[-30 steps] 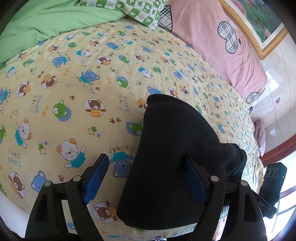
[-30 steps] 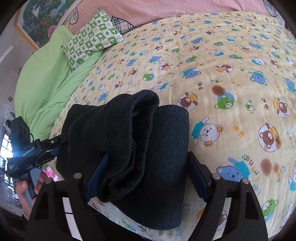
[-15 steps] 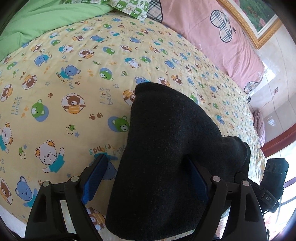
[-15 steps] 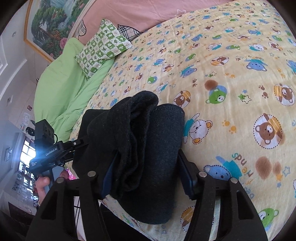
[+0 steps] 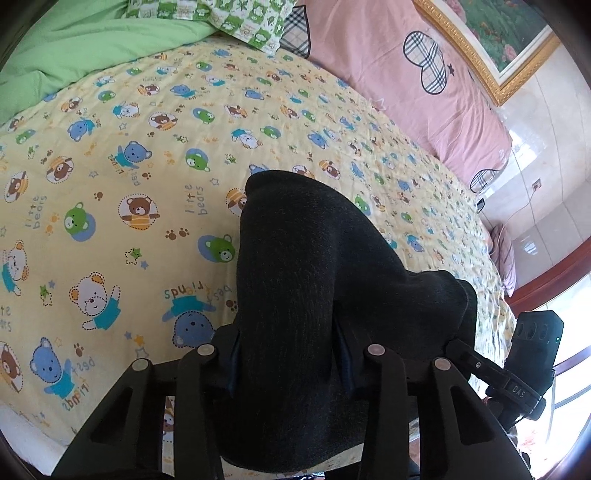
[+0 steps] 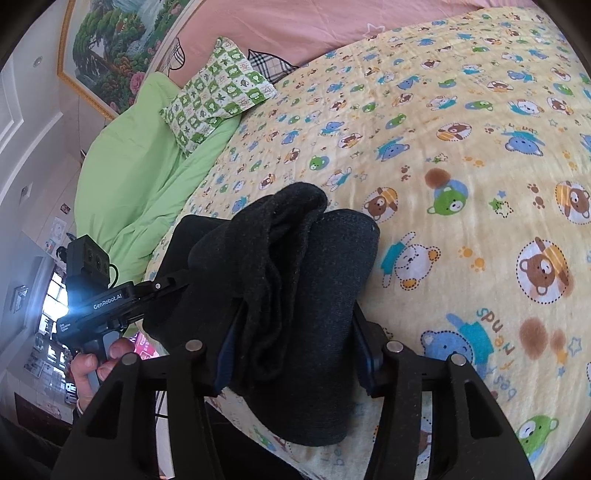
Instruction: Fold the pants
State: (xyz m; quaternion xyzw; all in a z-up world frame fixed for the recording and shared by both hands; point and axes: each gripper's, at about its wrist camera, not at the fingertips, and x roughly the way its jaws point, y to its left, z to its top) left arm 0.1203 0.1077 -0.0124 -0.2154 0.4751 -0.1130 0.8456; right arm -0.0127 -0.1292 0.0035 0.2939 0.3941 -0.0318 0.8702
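The dark charcoal pants [image 5: 306,288] are folded into a thick bundle at the near edge of the bed, on the yellow bear-print sheet [image 5: 129,192]. My left gripper [image 5: 290,363] is shut on one end of the bundle. My right gripper [image 6: 295,349] is shut on the other end [image 6: 295,280], where the folded layers bunch up. In the right wrist view the left gripper's body [image 6: 122,295] and the hand holding it show at the left, against the bundle. In the left wrist view the right gripper's body [image 5: 532,354] shows at the right.
A green duvet [image 5: 74,48] and a green checked pillow [image 5: 236,18] lie at the head of the bed. Pink pillows [image 5: 424,85] line the far side under a framed painting [image 5: 491,33]. The bed edge runs just below both grippers.
Both grippers have closed from wide open onto the folded pants. The bundle is squeezed narrower between the fingers, and both views have shifted slightly.
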